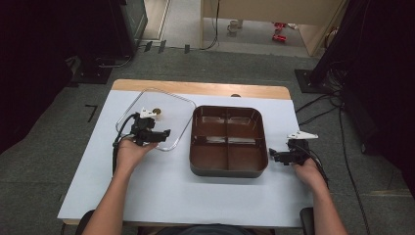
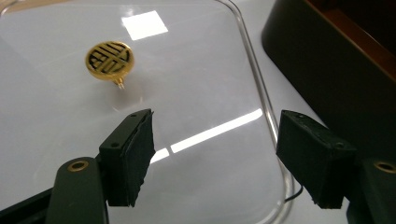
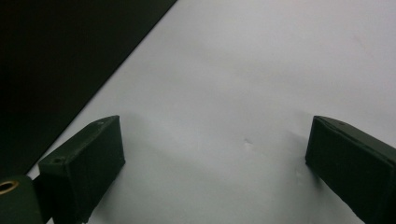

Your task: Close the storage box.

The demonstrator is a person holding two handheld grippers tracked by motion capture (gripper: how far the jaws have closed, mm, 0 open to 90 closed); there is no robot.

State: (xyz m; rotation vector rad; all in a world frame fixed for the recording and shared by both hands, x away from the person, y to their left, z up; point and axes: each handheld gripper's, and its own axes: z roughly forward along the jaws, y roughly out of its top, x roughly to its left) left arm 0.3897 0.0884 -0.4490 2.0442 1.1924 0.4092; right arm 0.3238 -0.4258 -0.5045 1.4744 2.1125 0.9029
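Both of my claws are apart with nothing between their pads. My left claw [image 1: 155,133] hangs over the clear lid [image 1: 169,110], which lies flat on the white table [image 1: 161,191] just left of the brown box [image 1: 228,141]. In the left gripper view the two black pads [image 2: 133,156] stand wide over the glassy surface, near the lid's rounded right edge, and none of the lid is pinched between them. The gold knob [image 2: 109,58] sits on the lid farther ahead and to the left of the pads, well apart from them; it is round, with a dark cut-out pattern on its face. From above, that knob [image 1: 157,111] shows near the lid's far side, just beyond the white plate on top of my left claw. The brown box is square with rounded corners and is split by a cross wall into four compartments, all lying open to the top. Its dark outer wall [image 2: 327,60] rises at the right of the left gripper view, close beside the lid's edge. My right claw [image 1: 275,157] rests low beside the box's right wall, pointing toward it. In the right gripper view its pads [image 3: 84,168] stand wide over bare white table, with the box's dark side [image 3: 60,60] filling the upper left.
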